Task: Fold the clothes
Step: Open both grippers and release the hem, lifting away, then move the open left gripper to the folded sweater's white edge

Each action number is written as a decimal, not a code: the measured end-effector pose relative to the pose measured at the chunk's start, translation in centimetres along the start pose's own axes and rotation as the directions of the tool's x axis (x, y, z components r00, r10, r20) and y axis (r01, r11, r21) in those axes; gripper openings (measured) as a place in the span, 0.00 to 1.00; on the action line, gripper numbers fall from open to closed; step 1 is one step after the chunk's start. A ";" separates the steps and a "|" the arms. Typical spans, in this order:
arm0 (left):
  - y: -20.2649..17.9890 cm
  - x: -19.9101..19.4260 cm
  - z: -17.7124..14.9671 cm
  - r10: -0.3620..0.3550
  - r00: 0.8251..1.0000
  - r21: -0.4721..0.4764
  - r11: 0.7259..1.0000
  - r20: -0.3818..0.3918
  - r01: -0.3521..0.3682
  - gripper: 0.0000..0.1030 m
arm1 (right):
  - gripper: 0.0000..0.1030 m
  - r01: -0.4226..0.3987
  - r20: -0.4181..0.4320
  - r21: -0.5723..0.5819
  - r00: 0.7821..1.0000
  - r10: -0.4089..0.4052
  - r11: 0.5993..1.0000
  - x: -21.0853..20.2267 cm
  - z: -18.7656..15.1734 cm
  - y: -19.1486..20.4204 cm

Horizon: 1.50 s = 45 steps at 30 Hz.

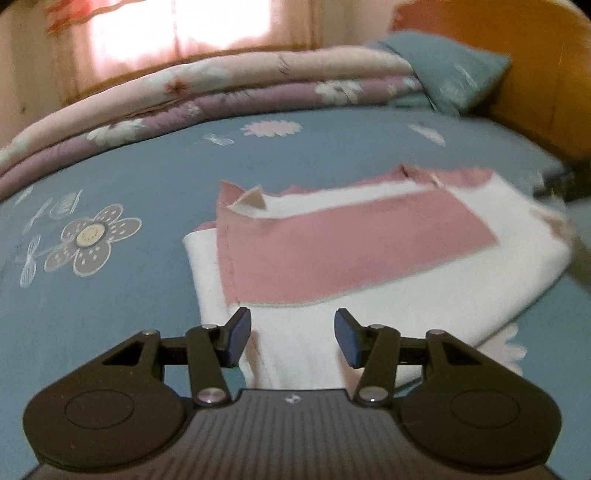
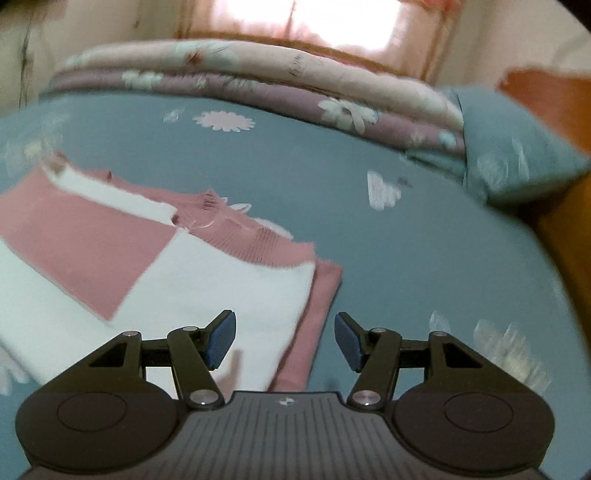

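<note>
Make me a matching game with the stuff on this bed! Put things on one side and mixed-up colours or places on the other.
Things:
1. folded pink-and-white garment
2. soft blue pillow
3. folded flowery quilt
4. blue flower-print bedsheet

Clues:
A. lies under everything
B. leans by the orange wooden headboard
C. stacked along the far edge, below the curtained window
D. lies just ahead of both open tongs

Pairs: 1-D, 2-B, 3-C, 4-A

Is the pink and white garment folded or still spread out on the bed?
Folded. The pink and white garment lies as a compact layered rectangle on the blue sheet, with stacked edges showing at its side.
</note>
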<state>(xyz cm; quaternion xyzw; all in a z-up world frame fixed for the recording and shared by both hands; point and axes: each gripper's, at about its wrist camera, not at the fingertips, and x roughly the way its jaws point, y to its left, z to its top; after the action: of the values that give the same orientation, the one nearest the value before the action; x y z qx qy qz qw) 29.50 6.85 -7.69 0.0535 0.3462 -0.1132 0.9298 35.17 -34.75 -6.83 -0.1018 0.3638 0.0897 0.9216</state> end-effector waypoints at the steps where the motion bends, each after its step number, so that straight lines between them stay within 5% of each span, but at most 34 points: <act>1: 0.3 -0.3 -0.1 -0.010 1.000 -0.034 0.999 0.013 0.011 0.48 | 0.51 -0.019 -0.007 0.049 1.000 0.019 0.999 -0.3 -0.5 -0.8; 4: 1.5 -0.7 -0.2 -0.047 0.998 -0.136 0.989 0.039 0.052 0.44 | 0.35 -0.107 -0.021 0.202 0.993 0.114 0.973 -1.2 -2.3 -3.4; 11: 2.9 0.1 -1.5 -0.106 0.994 -0.294 0.950 0.026 0.109 0.43 | 0.35 -0.284 0.023 0.409 0.953 0.301 0.867 -2.5 -6.8 -4.7; 16: 1.9 1.9 -2.9 -0.006 0.994 -0.234 0.972 -0.110 -0.020 0.43 | 0.31 -0.217 -0.062 0.375 0.964 0.258 0.902 -1.5 -8.6 -3.0; 20: 1.7 1.4 -3.5 0.023 0.992 -0.203 0.978 -0.121 -0.047 0.43 | 0.34 -0.179 -0.074 0.337 0.974 0.215 0.924 -2.3 -8.3 -2.4; 24: 1.2 -0.7 -2.2 0.020 0.999 -0.168 0.985 -0.046 -0.028 0.42 | 0.34 -0.134 -0.007 0.289 0.990 0.142 0.948 -5.0 -6.8 -1.2; 27: 1.1 -1.6 -0.9 -0.029 0.999 -0.184 0.982 0.018 0.032 0.43 | 0.34 -0.197 0.072 0.238 0.980 0.185 0.951 -6.4 -5.3 1.0; 33: -0.4 1.4 -0.4 -0.202 0.978 -0.221 0.953 0.044 0.207 0.45 | 0.34 -0.311 0.077 0.231 0.950 0.301 0.922 -4.0 -3.5 5.4; 37: 0.8 2.7 -2.9 -0.151 0.988 -0.296 0.946 -0.040 0.133 0.44 | 0.34 -0.321 0.070 0.293 0.947 0.315 0.901 -3.4 -4.3 5.9; 41: 1.6 -0.2 -4.7 -0.168 0.986 -0.285 0.945 0.010 0.164 0.46 | 0.34 -0.313 0.046 0.254 0.949 0.311 0.915 -3.8 -4.6 7.9; 42: 1.9 -1.1 -4.6 -0.159 0.987 -0.287 0.944 0.030 0.161 0.49 | 0.34 -0.310 0.043 0.233 0.950 0.309 0.922 -3.8 -4.3 8.9; 45: 3.5 -3.2 -3.9 -0.081 0.996 -0.348 0.933 0.044 0.092 0.83 | 0.34 -0.315 0.032 0.147 0.949 0.314 0.938 -4.4 -2.9 12.4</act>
<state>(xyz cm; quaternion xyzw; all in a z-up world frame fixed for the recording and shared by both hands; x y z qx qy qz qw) 25.58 11.48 -8.45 -0.1295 0.3495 -0.0914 0.9234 27.17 -23.90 -7.40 0.0279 0.3772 0.2085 0.9019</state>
